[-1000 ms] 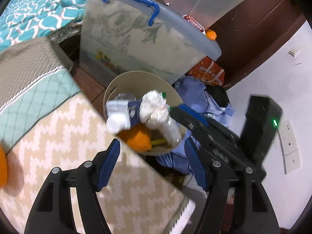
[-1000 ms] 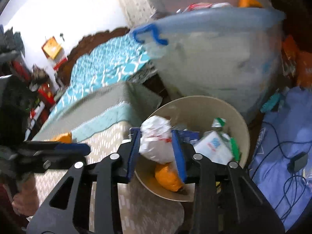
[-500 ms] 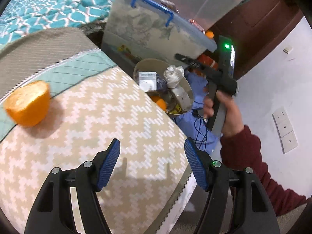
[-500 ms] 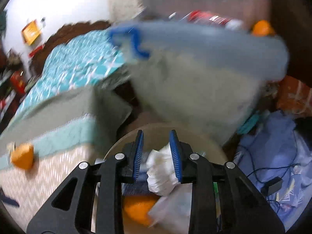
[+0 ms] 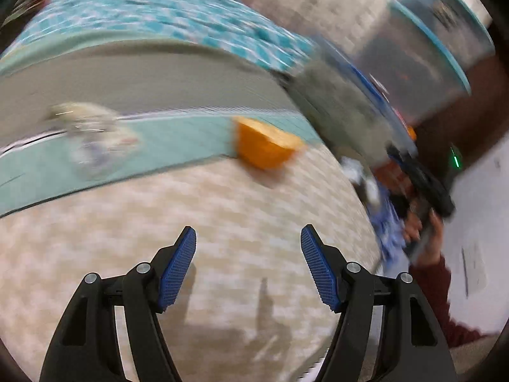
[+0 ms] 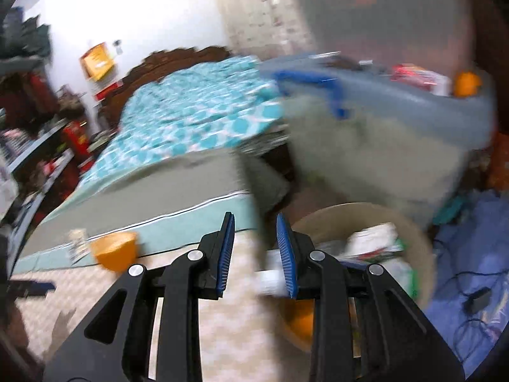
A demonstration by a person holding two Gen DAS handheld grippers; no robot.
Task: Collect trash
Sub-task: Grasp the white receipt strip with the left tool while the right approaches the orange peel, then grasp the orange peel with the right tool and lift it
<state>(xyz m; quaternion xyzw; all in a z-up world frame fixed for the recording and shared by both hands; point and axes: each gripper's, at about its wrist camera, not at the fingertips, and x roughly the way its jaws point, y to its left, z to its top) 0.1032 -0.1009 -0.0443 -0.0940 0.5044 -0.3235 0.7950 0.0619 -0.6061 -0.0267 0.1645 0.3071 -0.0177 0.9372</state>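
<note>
Both views are blurred by motion. An orange peel half (image 5: 265,146) lies on the zigzag-patterned cushion (image 5: 159,222), with a crumpled wrapper (image 5: 92,133) to its left; both also show in the right wrist view, the peel (image 6: 114,250) and the wrapper (image 6: 76,243). My left gripper (image 5: 248,261) is open and empty above the cushion, short of the peel. My right gripper (image 6: 254,248) is open and empty beside the beige trash bin (image 6: 420,248), which holds white paper, a wrapper and orange peel.
A large storage tub with a blue handle (image 6: 381,121) stands behind the bin. A bed with a teal patterned cover (image 6: 191,114) lies behind the cushion. Blue cloth and a cable (image 6: 470,286) lie on the floor to the right.
My right gripper let go of the white crumpled paper into the bin and pulled back, now empty. My left gripper swung left over the cushion, bringing the peel and the wrapper into view.
</note>
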